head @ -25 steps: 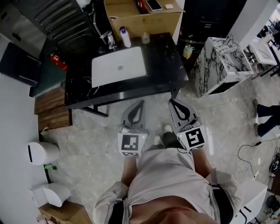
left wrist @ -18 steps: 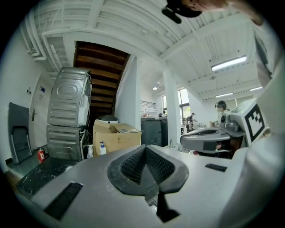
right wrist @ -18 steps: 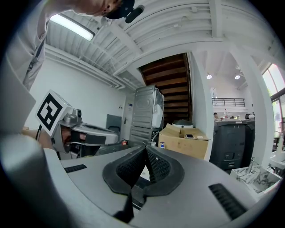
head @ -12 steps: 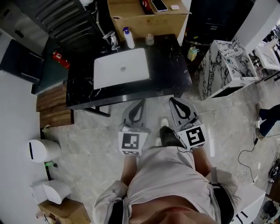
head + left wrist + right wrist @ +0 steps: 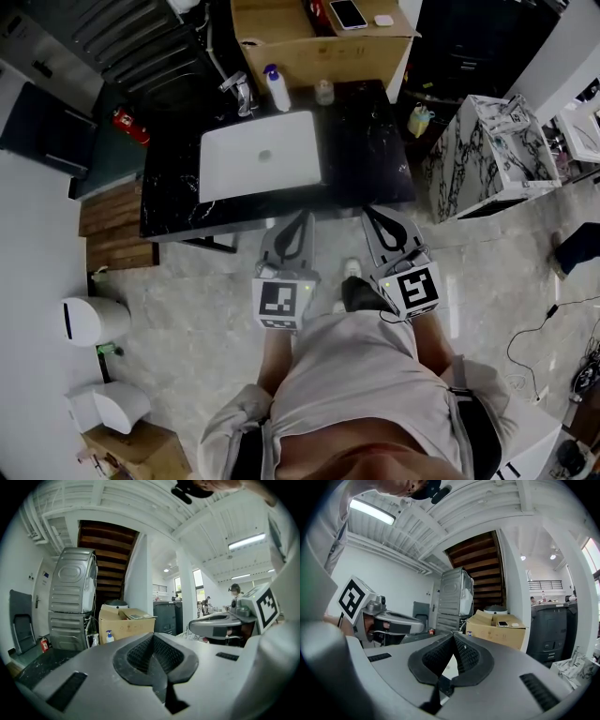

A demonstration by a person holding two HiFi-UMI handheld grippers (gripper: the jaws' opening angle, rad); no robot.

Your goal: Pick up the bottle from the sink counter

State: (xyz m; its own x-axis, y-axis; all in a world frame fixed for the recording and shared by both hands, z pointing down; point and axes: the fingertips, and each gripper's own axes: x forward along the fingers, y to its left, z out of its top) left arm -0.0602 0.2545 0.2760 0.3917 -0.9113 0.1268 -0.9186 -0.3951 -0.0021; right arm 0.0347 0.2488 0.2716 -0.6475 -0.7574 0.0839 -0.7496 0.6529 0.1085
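Black marble worktop (image 5: 361,141) with a white sink (image 5: 261,157). The white bottle (image 5: 277,89) with a blue pump stands upright behind the sink. The left gripper (image 5: 300,218) and right gripper (image 5: 371,216) hover at the near edge, jaws together and empty, well apart from the bottle.

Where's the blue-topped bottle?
In the head view, left of centre, the bottle stands at the back of the black counter behind the white sink, between the tap and a small jar.
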